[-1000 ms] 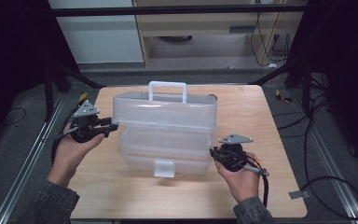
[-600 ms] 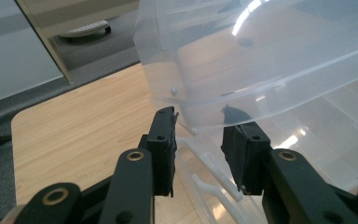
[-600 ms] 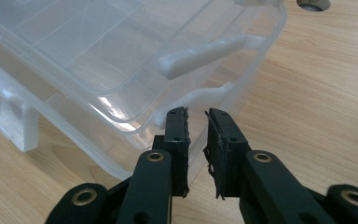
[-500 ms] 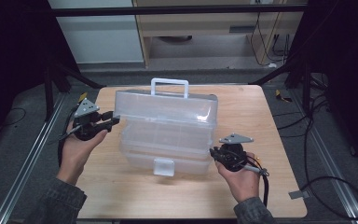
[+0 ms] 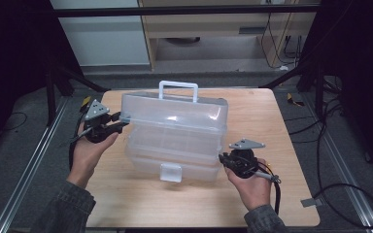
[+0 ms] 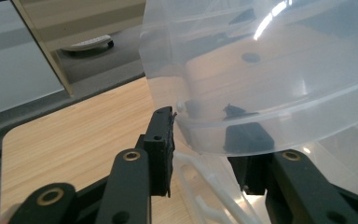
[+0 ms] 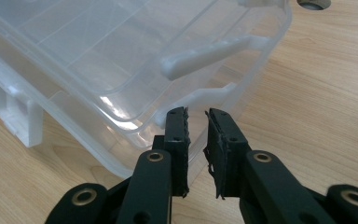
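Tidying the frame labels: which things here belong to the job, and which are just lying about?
In the job:
clear plastic tiered toolbox
its lid
left claw
right claw

Lying about:
small yellow-and-black object on the floor
loose black cables

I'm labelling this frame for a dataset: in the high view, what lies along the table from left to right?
Left gripper clamped on the lid's end → clear plastic toolbox with its white handle → right gripper at the box's lower right corner.
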`<state>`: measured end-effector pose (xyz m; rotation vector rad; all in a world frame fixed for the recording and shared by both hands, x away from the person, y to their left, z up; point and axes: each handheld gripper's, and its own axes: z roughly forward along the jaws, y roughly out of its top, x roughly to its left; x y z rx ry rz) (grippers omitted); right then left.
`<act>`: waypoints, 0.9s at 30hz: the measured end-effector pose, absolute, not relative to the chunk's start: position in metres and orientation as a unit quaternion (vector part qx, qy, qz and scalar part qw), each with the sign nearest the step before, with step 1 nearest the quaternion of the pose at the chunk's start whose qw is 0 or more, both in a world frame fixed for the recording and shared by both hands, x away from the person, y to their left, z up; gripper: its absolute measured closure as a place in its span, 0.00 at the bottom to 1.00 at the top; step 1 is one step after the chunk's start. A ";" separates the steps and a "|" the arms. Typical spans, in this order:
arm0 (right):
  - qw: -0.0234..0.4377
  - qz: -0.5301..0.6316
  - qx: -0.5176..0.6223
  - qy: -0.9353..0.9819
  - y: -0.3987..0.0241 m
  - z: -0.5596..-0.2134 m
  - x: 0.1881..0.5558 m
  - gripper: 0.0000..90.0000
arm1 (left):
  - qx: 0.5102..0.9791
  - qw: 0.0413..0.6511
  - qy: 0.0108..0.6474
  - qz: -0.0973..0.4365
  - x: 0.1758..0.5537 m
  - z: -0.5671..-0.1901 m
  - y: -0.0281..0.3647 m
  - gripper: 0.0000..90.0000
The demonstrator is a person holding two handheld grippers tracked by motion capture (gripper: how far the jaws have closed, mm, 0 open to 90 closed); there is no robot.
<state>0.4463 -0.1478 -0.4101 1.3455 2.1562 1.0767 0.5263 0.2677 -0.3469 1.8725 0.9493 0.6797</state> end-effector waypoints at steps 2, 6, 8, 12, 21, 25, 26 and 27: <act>0.188 0.384 0.480 0.767 -0.148 -0.410 0.446 0.87 | 0.756 0.447 0.385 0.283 0.526 -0.346 0.267 0.75; 0.188 0.383 0.479 0.767 -0.148 -0.410 0.446 0.87 | 0.756 0.437 0.387 0.295 0.524 -0.346 0.264 0.78; 0.188 0.381 0.479 0.768 -0.149 -0.410 0.446 0.87 | 0.755 0.436 0.388 0.298 0.522 -0.346 0.263 0.79; 0.188 0.379 0.479 0.769 -0.152 -0.409 0.447 0.88 | 0.758 0.430 0.389 0.300 0.516 -0.344 0.261 0.79; 0.187 0.366 0.479 0.775 -0.162 -0.407 0.451 0.89 | 0.770 0.410 0.384 0.301 0.494 -0.336 0.254 0.77; 0.187 0.360 0.479 0.778 -0.165 -0.405 0.453 0.89 | 0.770 0.414 0.384 0.297 0.490 -0.332 0.254 0.76; 0.188 0.358 0.479 0.779 -0.166 -0.405 0.453 0.89 | 0.769 0.416 0.386 0.294 0.491 -0.331 0.253 0.76; 0.190 0.356 0.477 0.781 -0.166 -0.405 0.454 0.89 | 0.769 0.417 0.387 0.291 0.491 -0.330 0.254 0.75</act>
